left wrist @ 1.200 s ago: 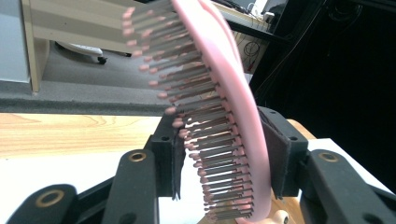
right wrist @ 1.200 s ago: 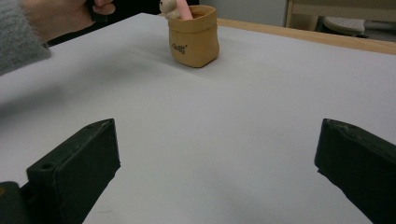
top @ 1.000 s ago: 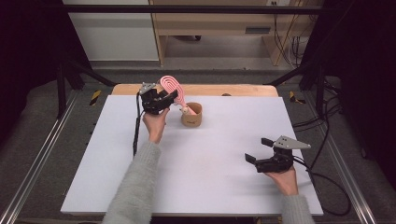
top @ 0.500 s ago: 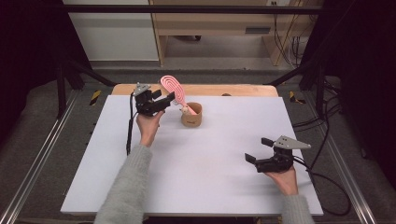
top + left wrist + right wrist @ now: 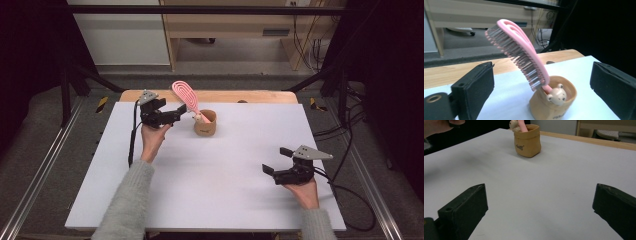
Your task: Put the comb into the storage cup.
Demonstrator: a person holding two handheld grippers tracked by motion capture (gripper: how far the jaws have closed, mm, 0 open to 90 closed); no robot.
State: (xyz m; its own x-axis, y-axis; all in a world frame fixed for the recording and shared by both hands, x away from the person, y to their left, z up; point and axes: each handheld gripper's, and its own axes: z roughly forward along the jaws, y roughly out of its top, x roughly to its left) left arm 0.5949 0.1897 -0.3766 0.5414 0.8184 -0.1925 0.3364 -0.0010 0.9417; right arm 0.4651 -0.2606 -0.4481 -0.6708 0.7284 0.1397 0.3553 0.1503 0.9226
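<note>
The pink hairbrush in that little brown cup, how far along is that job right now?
The pink hairbrush stands handle-down in the brown cup, so the placing looks done. The left gripper is open just beside the brush, holding nothing. The right gripper is open over bare table. Nothing further to do is apparent.

Lower handle of pink slotted plastic hairbrush point(image 5: 524, 57) hidden inside small tan paper-bag-shaped holder point(image 5: 554, 105). Holder base cut off by bottom edge in left gripper view. Brush head cut off by top edge in right gripper view. Black print on holder point(image 5: 519, 146) too small to read.
</note>
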